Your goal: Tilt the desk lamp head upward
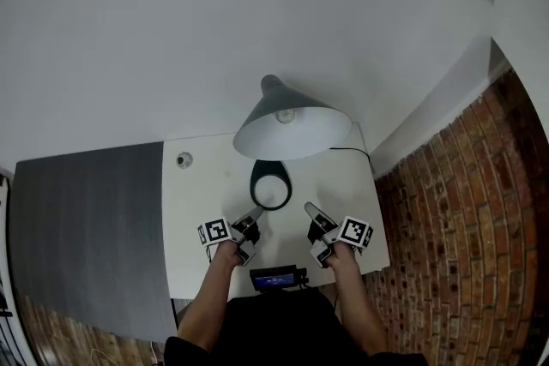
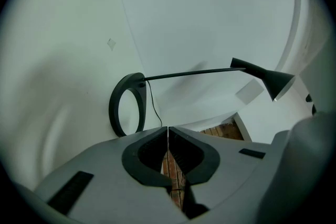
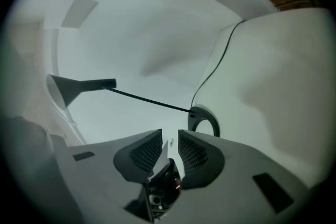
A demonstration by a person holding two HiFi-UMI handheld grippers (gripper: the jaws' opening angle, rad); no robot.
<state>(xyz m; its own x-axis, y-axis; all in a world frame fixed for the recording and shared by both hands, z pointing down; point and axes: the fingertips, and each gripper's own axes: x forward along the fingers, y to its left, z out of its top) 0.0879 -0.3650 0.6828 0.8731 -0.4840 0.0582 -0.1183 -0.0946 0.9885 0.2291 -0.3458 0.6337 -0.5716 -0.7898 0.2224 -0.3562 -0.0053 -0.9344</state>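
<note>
Facing lamp base (image 1: 256, 183): left tongs (image 2: 168, 131), right tongs (image 3: 169, 136)

Dark grey lamp (image 1: 276, 101); white desk (image 1: 206, 195); red brickwork (image 1: 463, 219).

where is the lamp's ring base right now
In the head view the ring base lies on the white desk, just below the lamp shade in the picture and just ahead of the left tool and right tool.

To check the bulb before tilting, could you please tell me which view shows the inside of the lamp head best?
The head view: it looks into the open lamp head, with the bulb visible. Both gripper views show the head only side-on, as a dark cone, with no bulb visible.
</note>
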